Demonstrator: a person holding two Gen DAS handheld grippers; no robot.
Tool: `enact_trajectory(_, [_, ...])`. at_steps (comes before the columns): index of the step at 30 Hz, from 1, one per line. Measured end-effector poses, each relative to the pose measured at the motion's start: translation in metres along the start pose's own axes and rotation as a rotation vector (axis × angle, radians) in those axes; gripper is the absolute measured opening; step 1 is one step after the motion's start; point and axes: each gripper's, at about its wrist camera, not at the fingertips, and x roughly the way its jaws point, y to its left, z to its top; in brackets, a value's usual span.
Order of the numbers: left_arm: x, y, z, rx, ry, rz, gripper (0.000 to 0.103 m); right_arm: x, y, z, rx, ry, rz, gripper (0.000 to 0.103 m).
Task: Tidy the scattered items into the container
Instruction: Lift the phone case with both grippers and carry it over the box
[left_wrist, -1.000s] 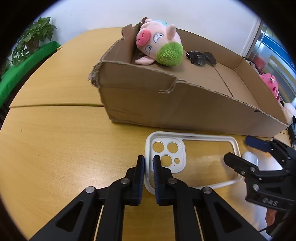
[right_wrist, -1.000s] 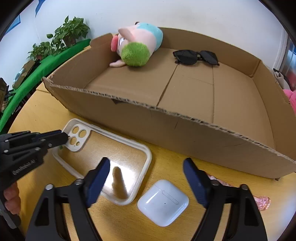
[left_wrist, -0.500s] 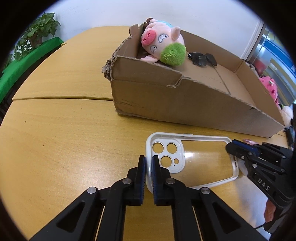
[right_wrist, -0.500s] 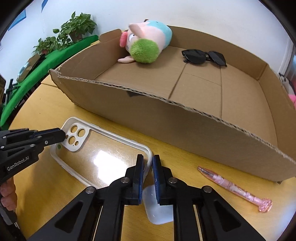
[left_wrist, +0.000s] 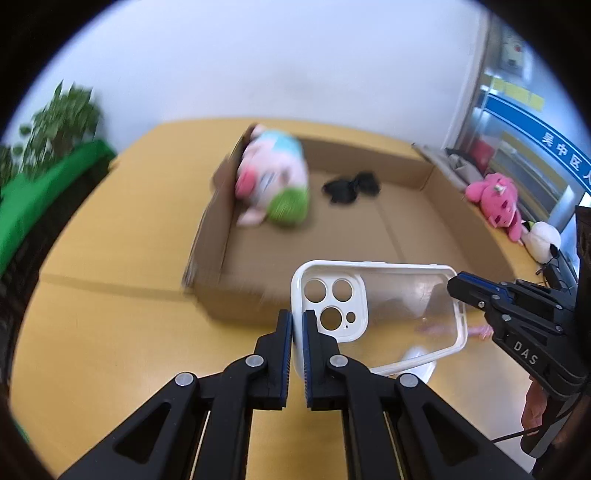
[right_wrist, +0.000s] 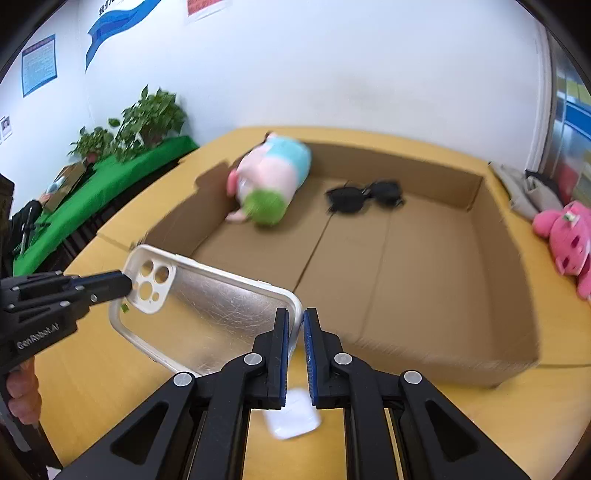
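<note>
Both tools, left tool and right tool, pinch opposite rims of the phone case above the desk; uneven pulling may twist it free before the box

A phone case with a clear, glossy plastic back marked by fine scratches, and a smooth white plastic rim and camera panel. A matt brown cardboard box with rough, torn corrugated edges. Inside it, a soft fuzzy cloth pig toy with a green fluffy tuft, and black glossy plastic sunglasses. The surface is smooth yellow wood-look laminate with a slight sheen. A smooth white plastic earbud case lies on it. Both grippers are matt black plastic with silver metal rivets and ribbed blue pads.
</note>
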Motion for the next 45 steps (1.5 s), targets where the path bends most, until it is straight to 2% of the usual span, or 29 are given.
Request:
enact_trajectory(5, [0.016, -0.031, 0.063, 0.064, -0.017, -0.057, 0.005, -0.014, -0.040, 0.044, 0.015, -0.038, -0.054, 0.009])
enact_trajectory(9, [0.036, -0.058, 0.109, 0.105, -0.017, -0.091, 0.005, -0.010, -0.083, 0.082, 0.052, -0.024, -0.086, 0.008])
enact_trajectory(13, [0.059, -0.083, 0.141, 0.133, -0.002, -0.096, 0.005, 0.004, -0.117, 0.112, 0.070, 0.012, -0.129, 0.008])
enact_trajectory(17, [0.094, -0.095, 0.161, 0.129, 0.060, -0.107, 0.005, 0.028, -0.147, 0.131, 0.101, 0.059, -0.144, 0.008])
enact_trajectory(26, [0.183, -0.100, 0.161, 0.074, 0.238, -0.108, 0.006, 0.107, -0.195, 0.132, 0.158, 0.215, -0.148, 0.007])
enact_trajectory(32, [0.228, -0.107, 0.153, 0.063, 0.323, -0.091, 0.006, 0.151, -0.217, 0.122, 0.156, 0.302, -0.167, 0.006])
enact_trajectory(38, [0.255, -0.109, 0.146, 0.066, 0.376, -0.072, 0.006, 0.177, -0.230, 0.111, 0.189, 0.351, -0.171, 0.006])
enact_trajectory(45, [0.272, -0.105, 0.140, 0.053, 0.421, -0.047, 0.006, 0.198, -0.225, 0.103, 0.160, 0.387, -0.199, 0.006])
